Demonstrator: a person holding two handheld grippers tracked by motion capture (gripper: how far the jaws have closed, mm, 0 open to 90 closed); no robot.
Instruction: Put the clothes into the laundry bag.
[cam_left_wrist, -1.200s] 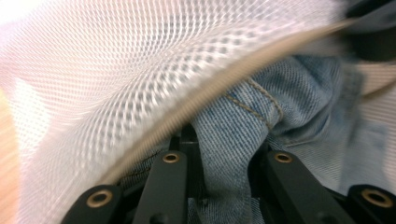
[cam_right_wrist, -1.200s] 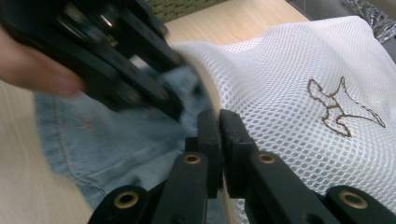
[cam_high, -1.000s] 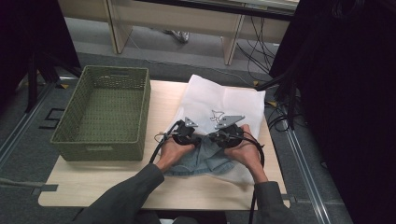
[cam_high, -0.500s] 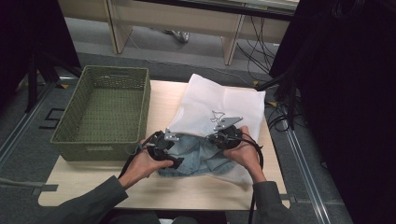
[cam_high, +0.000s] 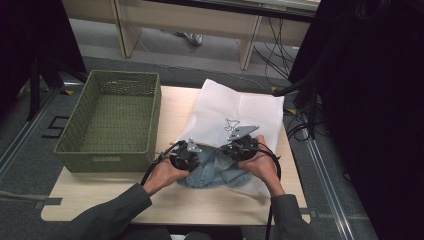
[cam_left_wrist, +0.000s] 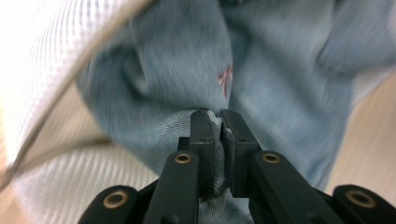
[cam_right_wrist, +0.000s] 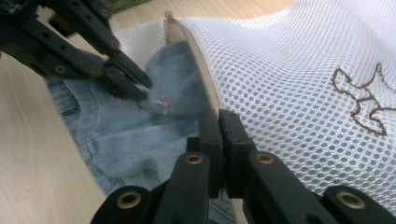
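One denim garment (cam_high: 216, 171), one mesh bag (cam_high: 240, 112), one basket (cam_high: 115, 120), two grippers.

The high view looks forward and down from above the person's side of the counter (cam_high: 100, 200), taking in the green basket (cam_high: 111, 120) and white mesh bag (cam_high: 240, 112). The left gripper view rides close along its tongs (cam_left_wrist: 219, 116), facing the denim garment (cam_left_wrist: 280, 70). The right gripper view sits close by the bag's opening, sharing that denim garment (cam_right_wrist: 126, 126) with it.
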